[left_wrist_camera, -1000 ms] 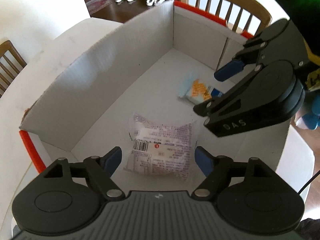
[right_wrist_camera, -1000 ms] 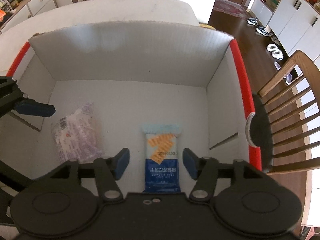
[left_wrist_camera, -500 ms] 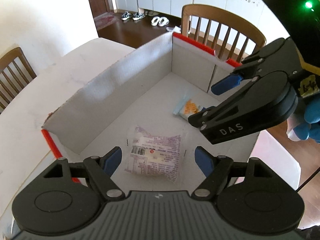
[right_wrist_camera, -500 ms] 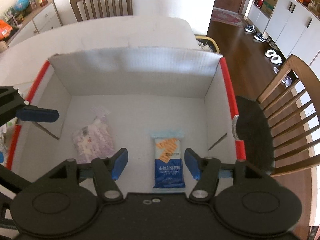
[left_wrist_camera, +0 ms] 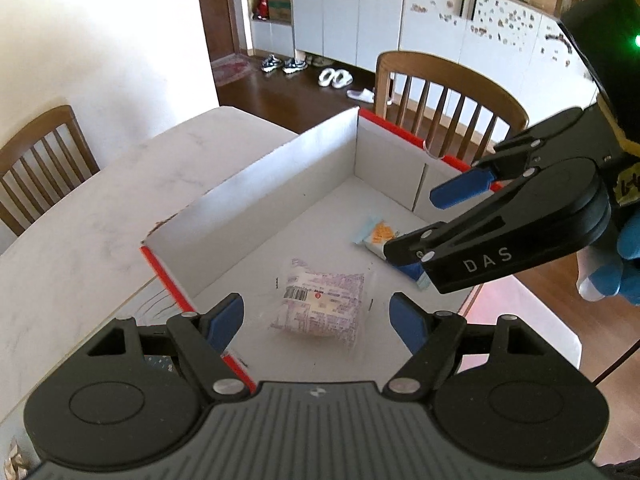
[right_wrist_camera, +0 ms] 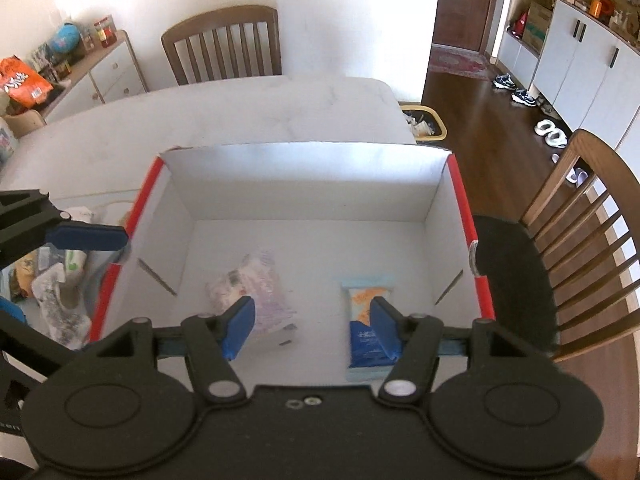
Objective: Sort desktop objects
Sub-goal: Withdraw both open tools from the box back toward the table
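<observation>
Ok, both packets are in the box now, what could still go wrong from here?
The box sits close to the table edge by the chair, so a knock could push it off. The right gripper and the left gripper hang close together over the box, both open and empty, and could bump each other. Several more items wait by the box's left wall, an easy snag.

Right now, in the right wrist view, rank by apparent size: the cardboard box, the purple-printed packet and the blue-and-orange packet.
1. Cardboard box, by far the largest.
2. and 3. Purple-printed packet and blue-and-orange packet: too alike to rank, and the tongs hide part of each.
</observation>
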A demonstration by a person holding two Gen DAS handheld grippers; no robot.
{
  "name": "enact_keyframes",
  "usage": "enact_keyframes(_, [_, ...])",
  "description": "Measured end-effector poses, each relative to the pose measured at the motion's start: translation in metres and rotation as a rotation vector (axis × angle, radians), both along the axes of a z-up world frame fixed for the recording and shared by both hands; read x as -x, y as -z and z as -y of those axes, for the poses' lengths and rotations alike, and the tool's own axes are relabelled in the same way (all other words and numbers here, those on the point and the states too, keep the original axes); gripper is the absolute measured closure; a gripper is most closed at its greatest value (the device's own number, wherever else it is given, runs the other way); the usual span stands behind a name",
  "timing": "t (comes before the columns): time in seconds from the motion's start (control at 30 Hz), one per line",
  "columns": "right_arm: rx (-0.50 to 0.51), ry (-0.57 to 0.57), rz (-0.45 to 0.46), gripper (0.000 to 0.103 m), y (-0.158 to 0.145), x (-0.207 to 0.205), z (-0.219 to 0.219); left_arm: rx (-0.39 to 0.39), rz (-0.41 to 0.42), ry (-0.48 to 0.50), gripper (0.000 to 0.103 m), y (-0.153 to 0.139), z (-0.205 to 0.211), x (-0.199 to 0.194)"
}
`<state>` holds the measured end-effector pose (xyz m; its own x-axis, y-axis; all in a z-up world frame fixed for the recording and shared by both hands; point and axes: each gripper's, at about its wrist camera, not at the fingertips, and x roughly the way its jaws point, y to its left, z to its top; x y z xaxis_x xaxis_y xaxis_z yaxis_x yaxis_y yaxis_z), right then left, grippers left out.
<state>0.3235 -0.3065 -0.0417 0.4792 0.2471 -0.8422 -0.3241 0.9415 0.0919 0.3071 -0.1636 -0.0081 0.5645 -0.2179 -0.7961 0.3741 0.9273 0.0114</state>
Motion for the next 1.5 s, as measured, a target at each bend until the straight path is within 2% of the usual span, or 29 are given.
enact_keyframes(0.37, [-0.036,0.045,0.051,0.039,-0.018,0.035,-0.016,0.053,0.055,-0.015,0.023,-0.026,-0.028,0.037])
enact_keyframes(0.7, [-0.083,0.055,0.051,0.039,-0.025,0.063,-0.05,0.087,0.079,-0.058,0.023,-0.042,-0.067,0.066])
enact_keyframes(0.97, [-0.088,0.048,0.067,0.039,-0.028,0.081,-0.087,0.102,0.078,-0.086,0.023,-0.043,-0.103,0.087])
enact_keyframes(1.5, [-0.073,0.007,0.058,0.039,-0.023,0.106,-0.167,0.139,0.047,-0.19,0.023,-0.024,-0.19,0.124])
